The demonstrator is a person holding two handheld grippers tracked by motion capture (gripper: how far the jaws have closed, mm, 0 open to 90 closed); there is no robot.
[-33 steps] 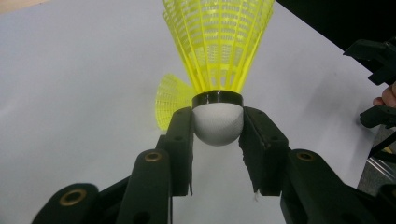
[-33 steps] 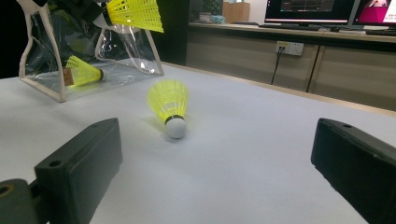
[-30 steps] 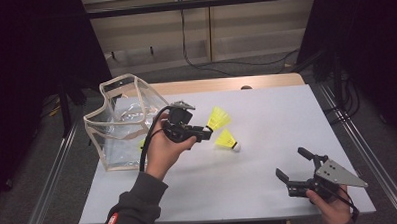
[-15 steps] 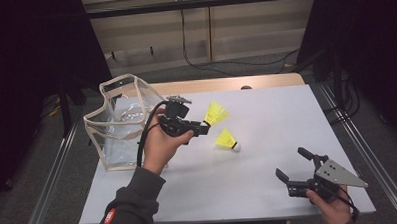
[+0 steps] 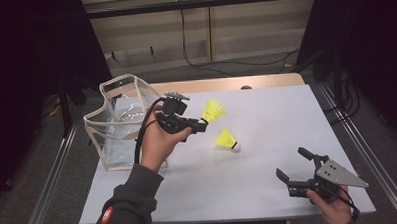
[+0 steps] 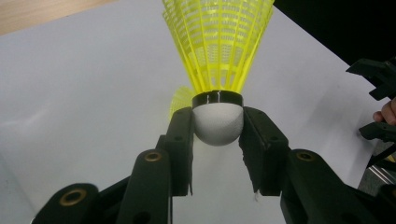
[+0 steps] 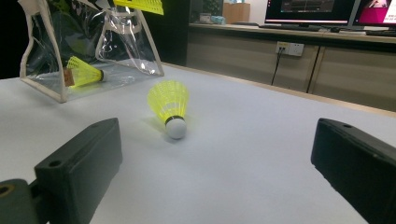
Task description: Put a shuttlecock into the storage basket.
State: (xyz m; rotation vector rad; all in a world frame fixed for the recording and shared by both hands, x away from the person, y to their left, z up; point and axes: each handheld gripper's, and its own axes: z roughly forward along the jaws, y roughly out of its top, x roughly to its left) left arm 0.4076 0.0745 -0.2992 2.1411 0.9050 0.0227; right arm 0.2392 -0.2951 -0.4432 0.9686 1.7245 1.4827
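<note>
Since the earlier pictures your left gripper [image 5: 203, 126] has carried its yellow shuttlecock [image 5: 214, 110] a little up and back toward the clear bag [image 5: 118, 126], while your right gripper [image 5: 294, 168] has stayed put near the front right corner of the table [image 5: 282, 119].

Your left gripper is pinching that shuttlecock by its white cork [image 6: 218, 123], one pad on each side, with the black band just above the pads and the yellow skirt pointing away from the jaws. In the high view its long axis runs up and to the right, away from the bag. The bag's open top lies to the left of the held shuttlecock, just beyond your left hand [image 5: 160, 138], so the coming move probably turns on swinging the gripper left over that rim.

A second shuttlecock [image 5: 226, 140] lies on its side on the table, well apart from both grippers, roughly between them, cork toward your right gripper. Your right gripper rests with its jaws spread wide and nothing between them. A third shuttlecock [image 7: 84, 72] already lies inside the bag.

There's a small red patch on your left sleeve [image 5: 107, 215]; its white marking is too small to read.
</note>
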